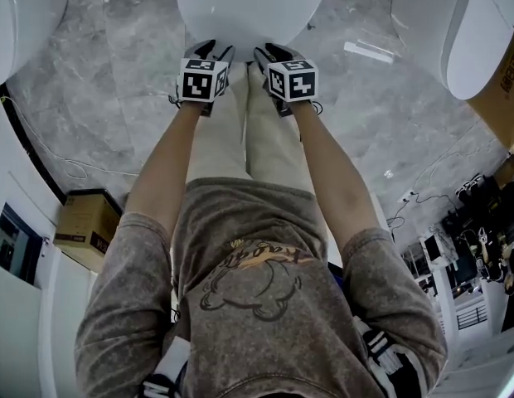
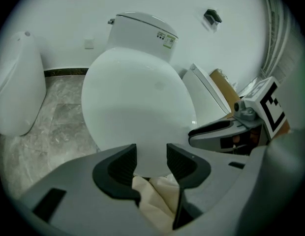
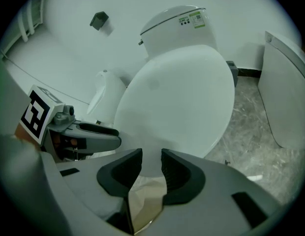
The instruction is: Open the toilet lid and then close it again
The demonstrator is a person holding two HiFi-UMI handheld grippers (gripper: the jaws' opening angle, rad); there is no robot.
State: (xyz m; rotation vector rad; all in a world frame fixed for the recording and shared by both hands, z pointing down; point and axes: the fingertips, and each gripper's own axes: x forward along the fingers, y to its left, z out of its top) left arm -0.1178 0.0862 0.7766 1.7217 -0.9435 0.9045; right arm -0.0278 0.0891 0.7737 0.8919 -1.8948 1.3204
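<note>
on my feed the left gripper (image 2: 151, 159) and the right gripper (image 3: 151, 163) are smooth pale grey shells. each ends in two black fingers (image 2: 118, 167) with ribbed inner faces. behind the fingers each carries a marker cube (image 1: 203, 81) printed with black-and-white squares, with a grey knob (image 2: 247, 113) just beside it. further back from the fingers, the person wears a mottled grey short-sleeved t-shirt (image 1: 257, 288) with a line-drawn figure on the front, and cream trousers (image 1: 249, 139).
</note>
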